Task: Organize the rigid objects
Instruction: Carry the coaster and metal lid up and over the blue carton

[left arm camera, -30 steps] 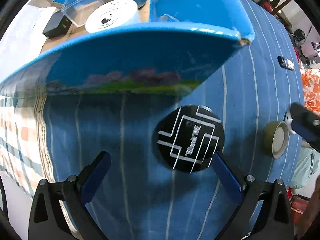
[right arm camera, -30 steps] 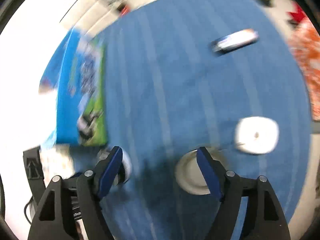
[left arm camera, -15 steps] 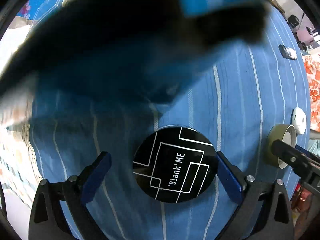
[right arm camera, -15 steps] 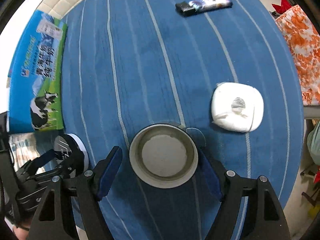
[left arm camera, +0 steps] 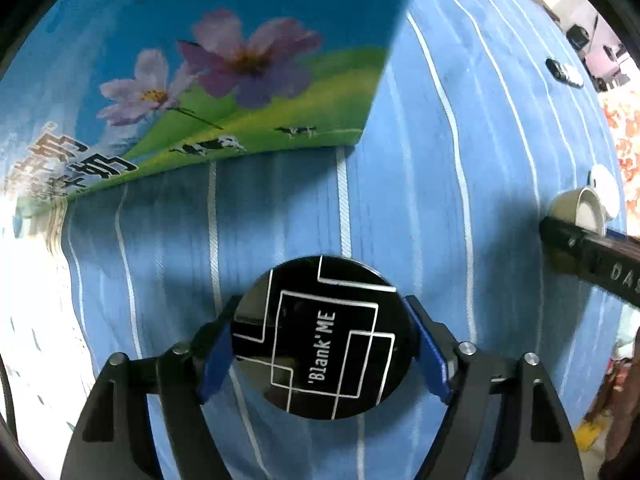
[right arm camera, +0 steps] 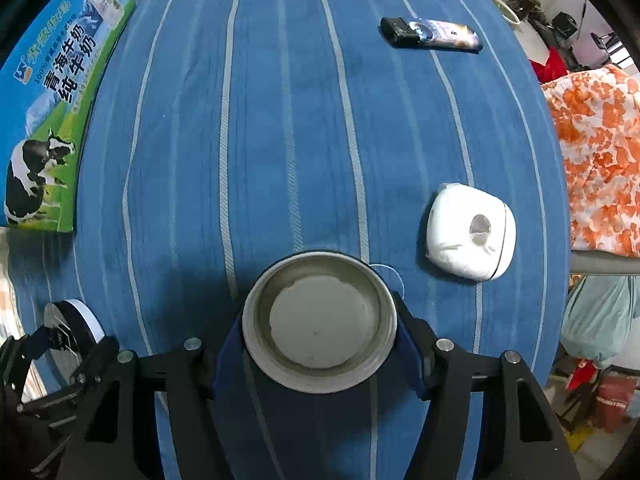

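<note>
A round black compact (left arm camera: 322, 338) with white lines and the words "Blank ME" lies on the blue striped cloth. My left gripper (left arm camera: 320, 354) is shut on it, a blue finger pressing each side. A shallow round grey tin (right arm camera: 320, 322) sits between the blue fingers of my right gripper (right arm camera: 320, 340), which is shut on its rim. In the right wrist view the black compact (right arm camera: 72, 330) and the left gripper show at the lower left. In the left wrist view the grey tin (left arm camera: 580, 210) and the right gripper's black frame show at the right edge.
A blue milk carton box (left arm camera: 208, 72) with cows and flowers stands just beyond the compact; the same box (right arm camera: 52, 108) lies at the left of the right wrist view. A white rounded case (right arm camera: 470, 232) sits right of the tin. A dark lighter (right arm camera: 432, 36) lies farther off. An orange patterned fabric (right arm camera: 600, 152) hangs at the right.
Both grippers closed in: the left one moved forward and shut on the black compact, the right one moved forward and shut on the grey tin. The blurred thing above the compact is gone.
</note>
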The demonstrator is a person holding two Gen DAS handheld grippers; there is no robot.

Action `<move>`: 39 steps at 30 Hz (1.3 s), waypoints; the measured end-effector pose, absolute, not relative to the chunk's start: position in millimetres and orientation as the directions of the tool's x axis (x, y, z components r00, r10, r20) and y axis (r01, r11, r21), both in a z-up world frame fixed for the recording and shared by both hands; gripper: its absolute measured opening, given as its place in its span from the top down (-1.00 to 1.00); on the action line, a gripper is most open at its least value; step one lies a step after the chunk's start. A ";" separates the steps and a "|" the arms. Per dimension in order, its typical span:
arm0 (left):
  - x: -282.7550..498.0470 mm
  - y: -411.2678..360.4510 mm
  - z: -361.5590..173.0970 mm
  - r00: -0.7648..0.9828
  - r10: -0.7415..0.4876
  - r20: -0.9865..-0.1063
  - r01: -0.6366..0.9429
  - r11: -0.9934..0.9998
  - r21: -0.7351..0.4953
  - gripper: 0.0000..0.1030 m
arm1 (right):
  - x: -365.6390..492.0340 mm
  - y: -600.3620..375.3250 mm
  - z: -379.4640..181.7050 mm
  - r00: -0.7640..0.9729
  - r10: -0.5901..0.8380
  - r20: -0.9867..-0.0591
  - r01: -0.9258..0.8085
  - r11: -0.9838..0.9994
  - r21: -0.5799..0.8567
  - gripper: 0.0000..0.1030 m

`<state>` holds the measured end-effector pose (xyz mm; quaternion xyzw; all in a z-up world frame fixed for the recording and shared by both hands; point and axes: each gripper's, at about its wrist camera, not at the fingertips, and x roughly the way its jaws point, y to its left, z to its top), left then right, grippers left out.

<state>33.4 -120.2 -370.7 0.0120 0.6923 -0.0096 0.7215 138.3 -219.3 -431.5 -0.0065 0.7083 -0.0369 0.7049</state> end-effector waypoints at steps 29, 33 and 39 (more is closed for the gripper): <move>45.2 -10.6 -176.7 0.304 -0.052 -0.951 -0.010 0.998 -0.058 -0.43 | 58.0 -144.3 -249.2 0.186 0.192 -0.964 -0.046 0.981 0.187 -0.30; 60.5 30.2 -133.2 0.388 -0.054 -0.920 -0.015 0.998 -0.065 -0.43 | 70.8 -117.2 -198.5 0.261 0.248 -0.933 -0.075 0.969 0.237 -0.30; 95.8 91.7 -120.5 0.396 -0.071 -0.916 -0.063 0.993 -0.104 -0.43 | 116.9 -59.5 -174.3 0.273 0.299 -0.914 -0.137 0.953 0.271 -0.30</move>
